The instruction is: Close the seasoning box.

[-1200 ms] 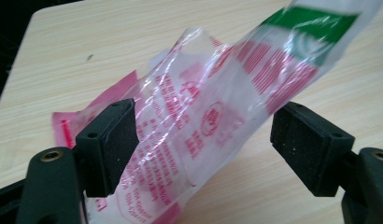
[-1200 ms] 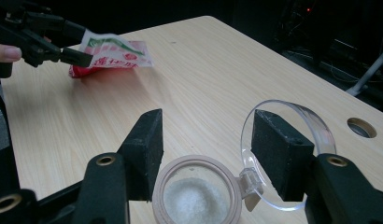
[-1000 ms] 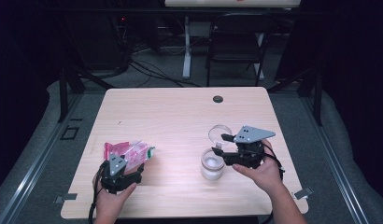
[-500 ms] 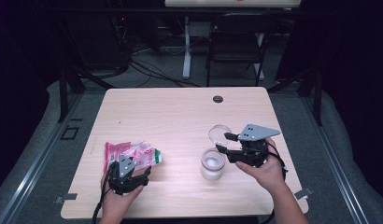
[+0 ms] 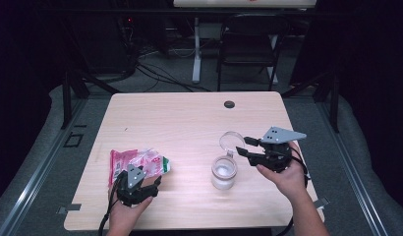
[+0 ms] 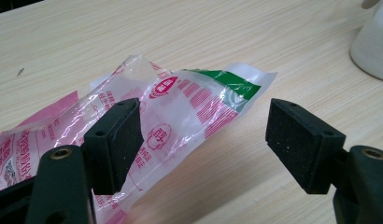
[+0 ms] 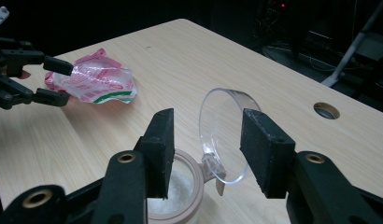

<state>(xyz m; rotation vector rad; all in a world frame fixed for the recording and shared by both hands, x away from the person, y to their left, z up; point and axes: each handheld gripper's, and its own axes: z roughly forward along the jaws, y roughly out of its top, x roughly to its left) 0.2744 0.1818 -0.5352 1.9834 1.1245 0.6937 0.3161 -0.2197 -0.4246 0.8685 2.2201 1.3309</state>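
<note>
Left gripper view, pink-and-green printed plastic packet, red lettering unreadable, wooden table

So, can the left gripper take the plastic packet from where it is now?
Probably yes: the left gripper stands open around the plastic packet, nothing between them.

Plastic packet lies on the table at the left, jar stands well apart to its right. The jar's hinged lid stands open behind it, and the table's cable hole sits farther back.
</note>
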